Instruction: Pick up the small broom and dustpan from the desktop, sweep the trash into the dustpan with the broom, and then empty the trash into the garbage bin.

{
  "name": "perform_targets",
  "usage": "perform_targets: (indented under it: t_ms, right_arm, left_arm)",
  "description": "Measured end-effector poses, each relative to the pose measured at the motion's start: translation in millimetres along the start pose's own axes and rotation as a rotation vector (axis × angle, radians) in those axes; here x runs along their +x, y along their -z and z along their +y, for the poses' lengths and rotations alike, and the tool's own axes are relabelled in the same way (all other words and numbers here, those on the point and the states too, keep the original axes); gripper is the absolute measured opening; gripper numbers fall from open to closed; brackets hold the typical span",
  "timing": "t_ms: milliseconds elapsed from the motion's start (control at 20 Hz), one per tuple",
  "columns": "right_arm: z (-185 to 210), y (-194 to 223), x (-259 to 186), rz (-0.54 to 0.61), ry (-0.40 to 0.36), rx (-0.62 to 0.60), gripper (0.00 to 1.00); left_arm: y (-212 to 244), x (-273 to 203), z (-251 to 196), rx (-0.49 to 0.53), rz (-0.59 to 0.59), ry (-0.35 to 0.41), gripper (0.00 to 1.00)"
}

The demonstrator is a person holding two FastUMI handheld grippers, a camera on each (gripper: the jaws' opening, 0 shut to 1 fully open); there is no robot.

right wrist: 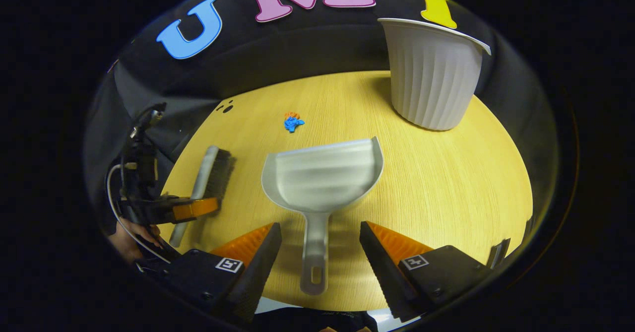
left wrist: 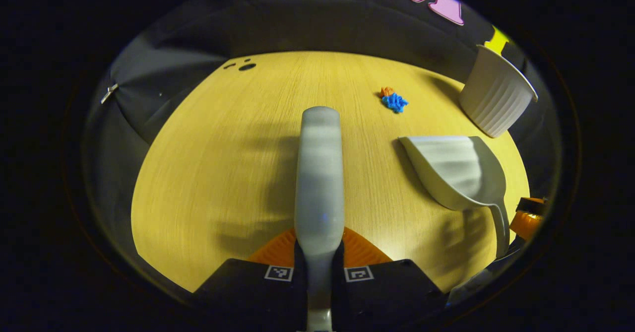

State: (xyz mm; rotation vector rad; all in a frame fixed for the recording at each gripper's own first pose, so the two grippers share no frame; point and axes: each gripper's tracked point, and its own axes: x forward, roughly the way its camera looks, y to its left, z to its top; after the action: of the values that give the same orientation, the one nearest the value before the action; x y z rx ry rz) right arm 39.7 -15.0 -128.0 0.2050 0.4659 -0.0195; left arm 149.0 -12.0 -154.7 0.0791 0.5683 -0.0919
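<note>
Left gripper (left wrist: 318, 267) clamped on broom (left wrist: 320, 173) handle; right gripper (right wrist: 320, 252) wide open, straddling dustpan (right wrist: 322, 178) handle, not touching.

Risk, as I judge it: the smooth, thin plastic handle could twist or slip if the fingers close off-centre. Crumpled blue-orange trash (right wrist: 293, 122) lies beyond the pan on the wood-grain desk (right wrist: 446, 173); ribbed white bin (right wrist: 431, 79) far right.

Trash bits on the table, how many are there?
2: a blue scrap and an orange scrap touching it on its far side, lying together on the table beyond the dustpan. More could hide behind the bin.
</note>
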Motion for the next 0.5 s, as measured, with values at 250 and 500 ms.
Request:
perform_targets:
  t_ms: [250,500]
  right_arm:
    - [-0.6,10.7,16.7,0.05,0.031,-0.001,0.99]
    - [-10.1,19.7,47.0,0.12,0.091,-0.033,0.99]
  left_arm:
    - [-6.6,-37.1,-3.8,-0.005,-0.075,0.009,0.23]
    - [0.2,-69.0,-0.1,-0.043,-0.116,0.002,0.23]
